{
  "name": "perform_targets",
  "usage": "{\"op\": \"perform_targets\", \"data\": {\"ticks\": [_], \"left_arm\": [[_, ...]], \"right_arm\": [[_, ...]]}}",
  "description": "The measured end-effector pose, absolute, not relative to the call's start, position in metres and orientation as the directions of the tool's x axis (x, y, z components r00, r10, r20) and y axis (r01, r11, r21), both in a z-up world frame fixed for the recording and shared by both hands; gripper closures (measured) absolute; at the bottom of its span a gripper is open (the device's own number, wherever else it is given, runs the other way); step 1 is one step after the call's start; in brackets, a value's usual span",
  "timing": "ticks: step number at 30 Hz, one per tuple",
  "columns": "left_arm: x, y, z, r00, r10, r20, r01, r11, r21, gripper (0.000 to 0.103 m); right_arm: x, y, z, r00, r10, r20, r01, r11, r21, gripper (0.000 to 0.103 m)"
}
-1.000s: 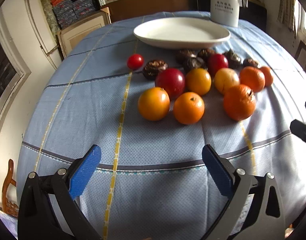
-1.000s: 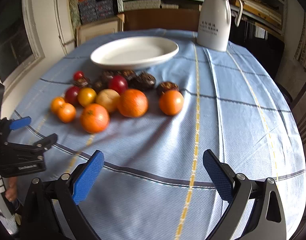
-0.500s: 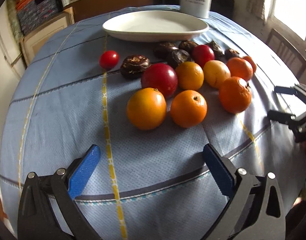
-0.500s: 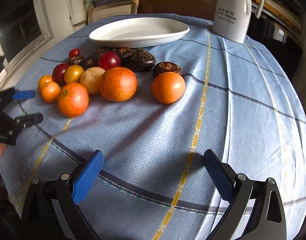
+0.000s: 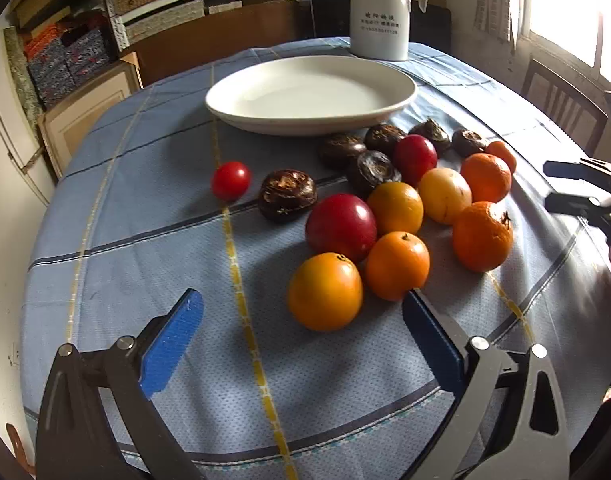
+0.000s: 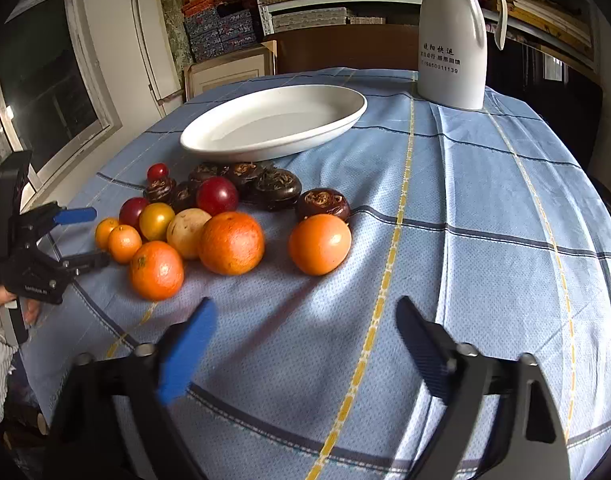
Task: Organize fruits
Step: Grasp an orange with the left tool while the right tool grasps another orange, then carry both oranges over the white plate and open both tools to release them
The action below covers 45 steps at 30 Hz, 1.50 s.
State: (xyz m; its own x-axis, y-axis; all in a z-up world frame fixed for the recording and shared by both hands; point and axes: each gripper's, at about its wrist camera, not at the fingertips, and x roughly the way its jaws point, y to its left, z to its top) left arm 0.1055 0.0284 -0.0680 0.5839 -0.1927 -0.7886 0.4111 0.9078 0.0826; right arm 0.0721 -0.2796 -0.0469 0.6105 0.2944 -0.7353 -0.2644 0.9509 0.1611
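Observation:
A cluster of fruit lies on the blue checked tablecloth: several oranges, red plums, dark brown water chestnuts and a small red tomato [image 5: 230, 180]. An empty white oval plate [image 5: 311, 94] stands behind them and also shows in the right wrist view [image 6: 273, 120]. My left gripper [image 5: 301, 316] is open and empty, its fingertips just short of the nearest orange [image 5: 324, 291]. My right gripper [image 6: 305, 322] is open and empty, a little in front of a lone orange [image 6: 319, 244]. Each gripper shows at the edge of the other's view.
A white thermos jug [image 6: 451, 36] stands at the back of the table beyond the plate. A wooden chair [image 5: 561, 96] is at the right edge. Shelves with boxes line the wall behind. The cloth drapes over the round table's edge [image 5: 49, 240].
Both grippers have moved forward toward the fruit, so it looks larger and closer. The left gripper now has the nearest orange almost between its fingertips. No fruit has moved.

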Motion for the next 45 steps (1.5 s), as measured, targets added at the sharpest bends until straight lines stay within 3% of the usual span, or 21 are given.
{"op": "perform_targets", "data": {"ticks": [2,4,13,22,23,24,37,45], "left_arm": [[0.106,0.026,-0.072,0.556,-0.224,-0.800,0.444,0.894,0.059,0.039],[0.109,0.021,-0.074,0.543,-0.225,-0.809,0.455,0.888,0.058,0.057],[0.115,0.015,-0.074,0.536,-0.244,-0.808,0.474,0.879,0.049,0.066],[0.110,0.028,-0.067,0.548,-0.282,-0.788,0.443,0.896,-0.012,0.066],[0.110,0.031,-0.065,0.554,-0.285,-0.782,0.435,0.900,-0.020,0.066],[0.110,0.032,-0.064,0.557,-0.290,-0.779,0.432,0.901,-0.027,0.066],[0.177,-0.002,-0.004,0.659,-0.328,-0.677,0.395,0.917,-0.060,0.066],[0.235,-0.027,-0.022,0.656,-0.291,-0.696,0.363,0.931,-0.047,0.063]], "right_arm": [[0.078,-0.281,-0.050,0.589,0.322,-0.741,-0.270,0.943,0.195,0.029],[0.083,-0.284,-0.054,0.565,0.349,-0.748,-0.272,0.934,0.230,0.036],[0.090,-0.288,-0.054,0.564,0.383,-0.731,-0.271,0.923,0.274,0.043],[0.114,-0.287,-0.054,0.569,0.380,-0.730,-0.239,0.925,0.295,0.048],[0.118,-0.287,-0.057,0.555,0.385,-0.737,-0.241,0.923,0.301,0.060],[0.121,-0.286,-0.061,0.534,0.393,-0.748,-0.241,0.919,0.311,0.064],[0.152,-0.256,-0.003,0.679,0.432,-0.594,-0.275,0.899,0.340,0.064],[0.212,-0.227,-0.016,0.669,0.440,-0.599,-0.269,0.895,0.357,0.063]]}}
